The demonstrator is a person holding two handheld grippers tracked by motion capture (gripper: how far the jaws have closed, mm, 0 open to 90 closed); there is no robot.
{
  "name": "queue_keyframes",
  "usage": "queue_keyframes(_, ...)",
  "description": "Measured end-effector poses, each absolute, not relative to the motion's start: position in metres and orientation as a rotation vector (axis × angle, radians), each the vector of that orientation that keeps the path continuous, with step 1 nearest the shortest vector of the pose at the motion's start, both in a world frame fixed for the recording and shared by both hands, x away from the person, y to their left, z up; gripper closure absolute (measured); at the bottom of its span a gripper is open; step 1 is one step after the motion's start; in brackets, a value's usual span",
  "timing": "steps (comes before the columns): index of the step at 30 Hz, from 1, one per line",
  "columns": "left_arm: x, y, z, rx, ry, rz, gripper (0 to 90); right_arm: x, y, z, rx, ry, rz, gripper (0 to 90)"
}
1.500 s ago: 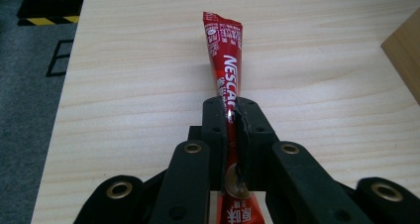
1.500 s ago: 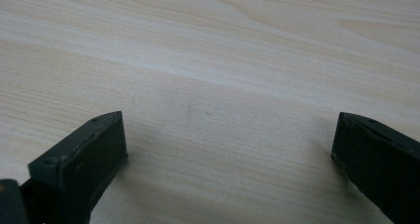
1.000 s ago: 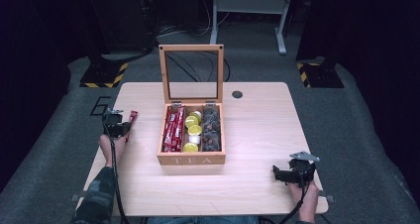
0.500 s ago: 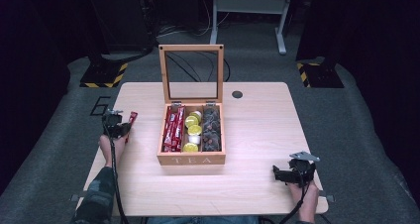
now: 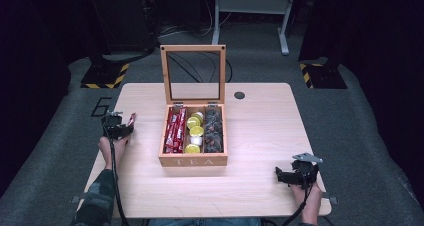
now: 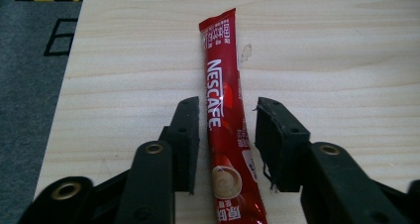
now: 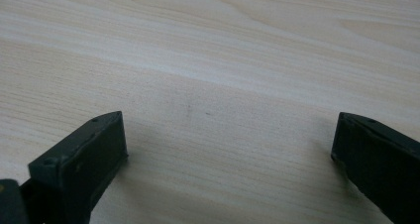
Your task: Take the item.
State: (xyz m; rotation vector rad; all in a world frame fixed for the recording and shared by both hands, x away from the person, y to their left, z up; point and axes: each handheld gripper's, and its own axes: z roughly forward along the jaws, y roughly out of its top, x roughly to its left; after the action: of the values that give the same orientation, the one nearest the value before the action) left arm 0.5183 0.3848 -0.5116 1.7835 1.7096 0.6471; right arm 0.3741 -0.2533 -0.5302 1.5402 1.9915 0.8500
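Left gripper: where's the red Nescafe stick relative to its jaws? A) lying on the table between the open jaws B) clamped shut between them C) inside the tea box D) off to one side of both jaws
A: the left gripper stands open, with the red Nescafe stick flat on the table in the gap between its jaws.

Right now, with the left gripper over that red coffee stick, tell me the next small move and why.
Probably close the left gripper on the coffee stick. The stick lies flat on the table between the open fingers, with a gap showing on each side, so nothing grips it yet. The open tea box already holds similar red sticks, so it likely goes there next.
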Motion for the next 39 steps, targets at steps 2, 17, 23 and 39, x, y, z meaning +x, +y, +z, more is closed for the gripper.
queue_keyframes(2,0.519,0.385,-0.511,1.768,1.717,0.651,53.5,0.374,-0.253,-0.53,1.54,1.991,0.85,0.1)
queue_keyframes(17,0.506,0.379,-0.5,1.8,1.634,0.628,16.4,0.374,-0.253,-0.53,1.545,1.987,0.855,0.1)
queue_keyframes(23,0.497,0.374,-0.491,1.83,1.586,0.608,12.2,0.374,-0.253,-0.53,1.546,1.986,0.854,0.1)
queue_keyframes(39,0.457,0.36,-0.461,1.863,1.439,0.667,10.3,0.374,-0.253,-0.53,1.541,1.99,0.849,0.1)
